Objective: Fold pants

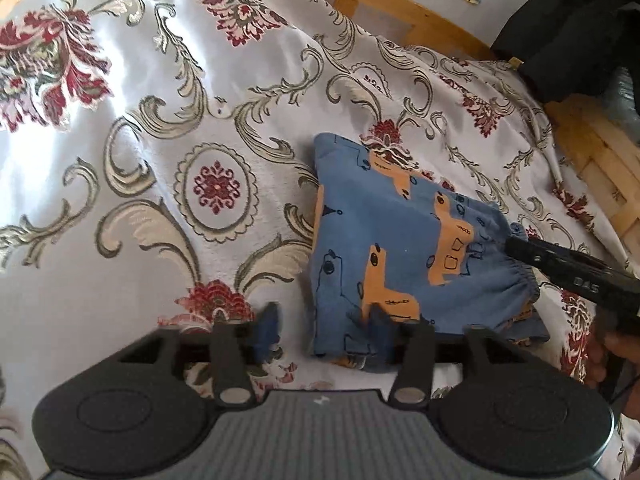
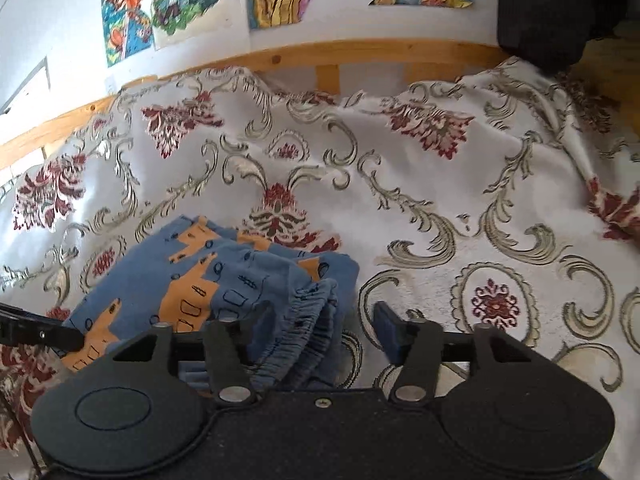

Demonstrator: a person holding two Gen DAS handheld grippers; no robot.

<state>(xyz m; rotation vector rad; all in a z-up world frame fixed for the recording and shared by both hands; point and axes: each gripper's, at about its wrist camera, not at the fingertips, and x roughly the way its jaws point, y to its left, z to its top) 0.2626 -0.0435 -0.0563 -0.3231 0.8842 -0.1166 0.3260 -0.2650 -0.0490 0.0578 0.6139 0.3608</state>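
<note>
The blue pants with an orange print lie folded into a small stack on the floral bedspread. My left gripper is open at the stack's near left corner, and its right finger overlaps the cloth edge. In the left wrist view my right gripper comes in from the right and its tip touches the gathered waistband. In the right wrist view, the right gripper is open, with the waistband folds of the pants bunched between its fingers. The left gripper's tip touches the stack's left edge.
A wooden bed rail runs along the far side of the bedspread. A black garment hangs over the rail at the right. Colourful pictures hang on the wall. A hand holds the right gripper.
</note>
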